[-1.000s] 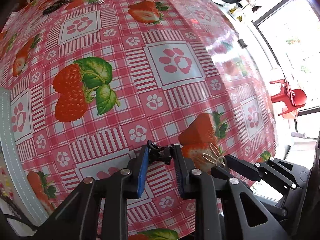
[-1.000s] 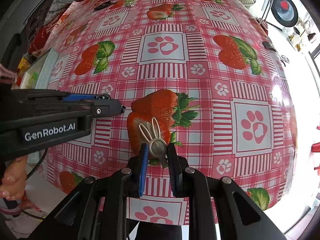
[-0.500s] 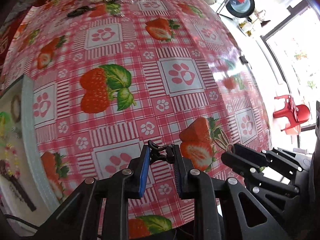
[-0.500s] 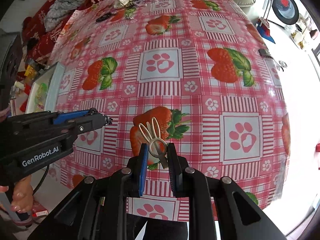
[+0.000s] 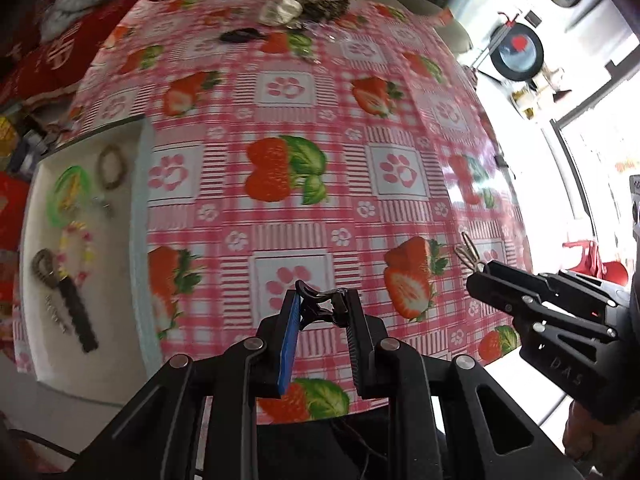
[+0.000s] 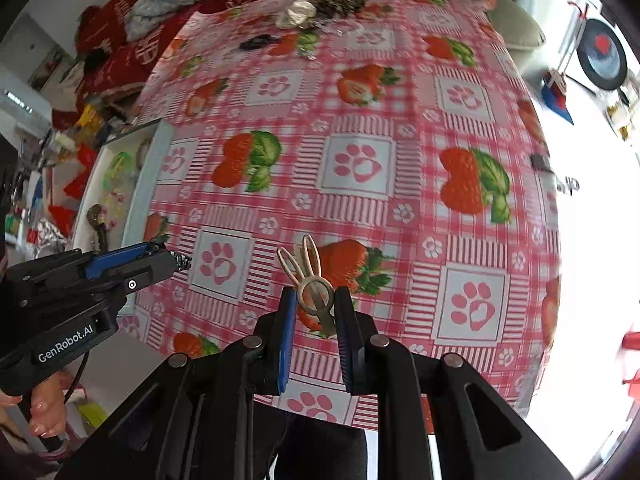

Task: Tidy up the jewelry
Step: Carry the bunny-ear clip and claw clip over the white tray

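While both grippers hang above the strawberry-and-paw tablecloth (image 5: 320, 120), each is clamped on 1 item. Left gripper (image 5: 320, 312) pinches a small black hair clip (image 5: 318, 306) btwn its pads, near the tips. Right gripper (image 6: 315, 304) squeezes a beige bunny-ear hair clip (image 6: 308, 276), ears sticking up past the fingertips. White tray (image 5: 80, 372) sits at the table's left edge w/ jewelry inside: green bracelet (image 5: 68, 194), brown beaded bracelet (image 5: 113, 165), pastel bead bracelet (image 5: 78, 250), long black clip (image 5: 78, 316). At the far end, crumpled white wrapper (image 5: 280, 10) beside a dark pile; details blurred.
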A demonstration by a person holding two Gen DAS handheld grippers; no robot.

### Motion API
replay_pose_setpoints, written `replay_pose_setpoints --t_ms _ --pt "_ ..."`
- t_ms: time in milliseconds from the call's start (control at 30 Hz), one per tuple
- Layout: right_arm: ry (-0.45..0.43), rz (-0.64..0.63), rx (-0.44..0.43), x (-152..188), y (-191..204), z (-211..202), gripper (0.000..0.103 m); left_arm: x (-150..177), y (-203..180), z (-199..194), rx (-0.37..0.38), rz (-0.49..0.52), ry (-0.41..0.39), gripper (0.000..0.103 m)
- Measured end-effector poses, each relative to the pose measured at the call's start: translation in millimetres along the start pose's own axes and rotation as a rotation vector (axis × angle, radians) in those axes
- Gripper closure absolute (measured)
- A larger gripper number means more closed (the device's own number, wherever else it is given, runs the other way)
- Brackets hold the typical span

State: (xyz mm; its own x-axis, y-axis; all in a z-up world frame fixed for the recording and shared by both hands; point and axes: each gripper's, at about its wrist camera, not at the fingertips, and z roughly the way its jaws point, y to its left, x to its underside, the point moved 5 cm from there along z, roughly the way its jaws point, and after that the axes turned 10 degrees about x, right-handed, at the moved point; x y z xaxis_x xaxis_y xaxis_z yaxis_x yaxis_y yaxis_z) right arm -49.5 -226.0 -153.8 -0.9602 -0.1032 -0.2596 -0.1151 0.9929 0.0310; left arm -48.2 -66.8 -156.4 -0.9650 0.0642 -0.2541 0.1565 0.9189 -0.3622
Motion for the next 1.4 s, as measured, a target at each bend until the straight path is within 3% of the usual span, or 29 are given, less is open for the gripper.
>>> replay_pose_setpoints --t_ms 267,800,1400 --pt "-0.008 -0.046 -0.023 -23 52 -11 0.082 8 54 -39 -0.019 -0.055 -0.039 0.074" --pt "-0.002 -0.221 -0.101 -52 199 -12 0.082 47 190 -97 -0.093 -0.252 -0.069 0.074" --pt "0.064 -0.290 -0.086 -69 275 15 0.082 61 247 -88 -0.041 -0.288 -0.019 0.074"
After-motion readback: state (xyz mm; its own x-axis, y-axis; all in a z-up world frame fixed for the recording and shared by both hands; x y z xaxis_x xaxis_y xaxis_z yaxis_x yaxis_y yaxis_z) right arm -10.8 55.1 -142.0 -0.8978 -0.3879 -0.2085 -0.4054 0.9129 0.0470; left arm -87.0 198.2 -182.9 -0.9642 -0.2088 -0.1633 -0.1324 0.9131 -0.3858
